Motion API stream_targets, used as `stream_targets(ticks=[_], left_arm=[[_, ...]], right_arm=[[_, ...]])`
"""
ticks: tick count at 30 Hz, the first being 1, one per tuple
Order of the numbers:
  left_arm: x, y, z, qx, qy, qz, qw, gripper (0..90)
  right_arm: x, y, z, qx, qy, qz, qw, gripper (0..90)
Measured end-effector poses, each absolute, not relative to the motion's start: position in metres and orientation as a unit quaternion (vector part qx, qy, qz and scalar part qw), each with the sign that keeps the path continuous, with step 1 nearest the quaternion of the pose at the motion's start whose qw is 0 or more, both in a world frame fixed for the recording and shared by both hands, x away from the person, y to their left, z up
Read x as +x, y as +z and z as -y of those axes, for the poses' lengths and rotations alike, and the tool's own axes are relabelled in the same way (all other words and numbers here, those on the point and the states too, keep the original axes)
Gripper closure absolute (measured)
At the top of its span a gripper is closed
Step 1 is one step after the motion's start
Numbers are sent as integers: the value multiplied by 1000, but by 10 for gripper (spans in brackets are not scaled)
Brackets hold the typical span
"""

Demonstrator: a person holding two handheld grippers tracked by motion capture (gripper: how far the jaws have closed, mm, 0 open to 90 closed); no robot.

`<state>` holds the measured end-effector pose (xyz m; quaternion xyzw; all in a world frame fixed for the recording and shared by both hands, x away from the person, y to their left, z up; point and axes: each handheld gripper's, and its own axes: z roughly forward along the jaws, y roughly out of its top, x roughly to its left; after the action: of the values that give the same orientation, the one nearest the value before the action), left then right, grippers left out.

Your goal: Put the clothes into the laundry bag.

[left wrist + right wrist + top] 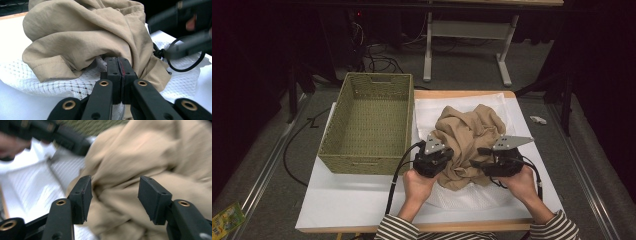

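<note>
Your left gripper (pixel 119 65) jaws together at the crumpled tan fabric garment's (pixel 469 142) near-left edge, right gripper (pixel 113 195) jaws apart, nothing clamped, garment on white mesh sheet (pixel 37 80) over worktop (pixel 342 200).

A white-topped table (pixel 342 205) stands on grey carpet (pixel 272 175) in a dim room; behind it, a white-framed desk (pixel 472 30) and tangled cables (pixel 379 60).

High view steeply down over the table (pixel 337 205); both gripper views close, level, sharing the tan cloth (pixel 82 32).
</note>
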<state>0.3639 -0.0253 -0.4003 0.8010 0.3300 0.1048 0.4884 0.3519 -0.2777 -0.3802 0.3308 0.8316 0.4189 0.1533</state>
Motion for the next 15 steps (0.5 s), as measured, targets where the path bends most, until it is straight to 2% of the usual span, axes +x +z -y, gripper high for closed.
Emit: stream_targets(ticks=[3,5,12,13,15], left_arm=[[364,-400,26,803,104,-329,487,892],[363,-400,26,803,104,-328,485,892],[360,-400,27,810,110,-321,478,892],[359,-401,27,812,113,-319,475,891],[359,-401,27,812,115,-321,474,892]], right_arm=[[366,-371,279,346,424,-820,165,372],[379,-367,276,360,425,-816,155,344],[419,-375,256,399,391,-819,129,315],[424,-379,254,404,388,-820,118,351],[429,-386,253,397,385,-827,101,569]])
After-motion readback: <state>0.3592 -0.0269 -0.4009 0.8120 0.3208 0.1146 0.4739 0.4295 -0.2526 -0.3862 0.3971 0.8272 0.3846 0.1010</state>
